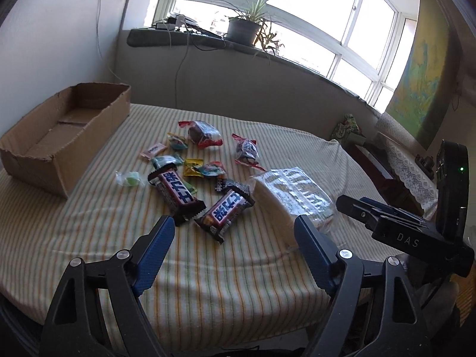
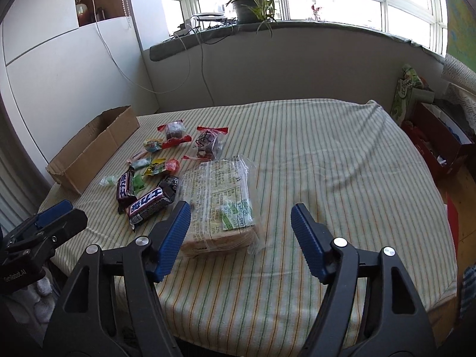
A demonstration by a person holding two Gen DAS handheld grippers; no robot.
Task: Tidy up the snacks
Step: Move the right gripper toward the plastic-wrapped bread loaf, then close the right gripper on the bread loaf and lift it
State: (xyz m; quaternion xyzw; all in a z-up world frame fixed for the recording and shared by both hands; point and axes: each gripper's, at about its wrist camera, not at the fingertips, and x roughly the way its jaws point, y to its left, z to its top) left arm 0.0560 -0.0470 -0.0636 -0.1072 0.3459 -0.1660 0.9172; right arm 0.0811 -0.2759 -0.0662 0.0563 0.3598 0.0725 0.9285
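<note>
A striped cloth [image 2: 312, 154] in cream, green and yellow covers the table, and everything lies on its left half. The open cardboard box [image 1: 56, 136] sits along the left edge, reaching toward the far left corner, with only its bare floor showing inside. Nearer the middle lies the biggest snack, a clear bag of sliced bread [image 2: 220, 205] with a printed green label on top, close to the near edge. Just left of it are two dark chocolate bars [image 1: 175, 195] with white lettering on a blue and red band, set at angles to each other; the second bar [image 1: 224, 212] lies between the first and the bread. Toward the far edge sit two clear packets with red ends [image 1: 205, 134] holding dark pieces. Small wrapped candies [image 1: 131, 178] in green, yellow, pink and blue scatter between these packets and the bars, some partly under the bars.

The left gripper [image 1: 233, 227] hangs over the near edge, fingers spread wide and holding nothing, the second bar between them. The right gripper [image 2: 241, 215] is likewise spread and unloaded, framing the bread's near end. A potted plant [image 2: 253, 6] stands on the windowsill behind.
</note>
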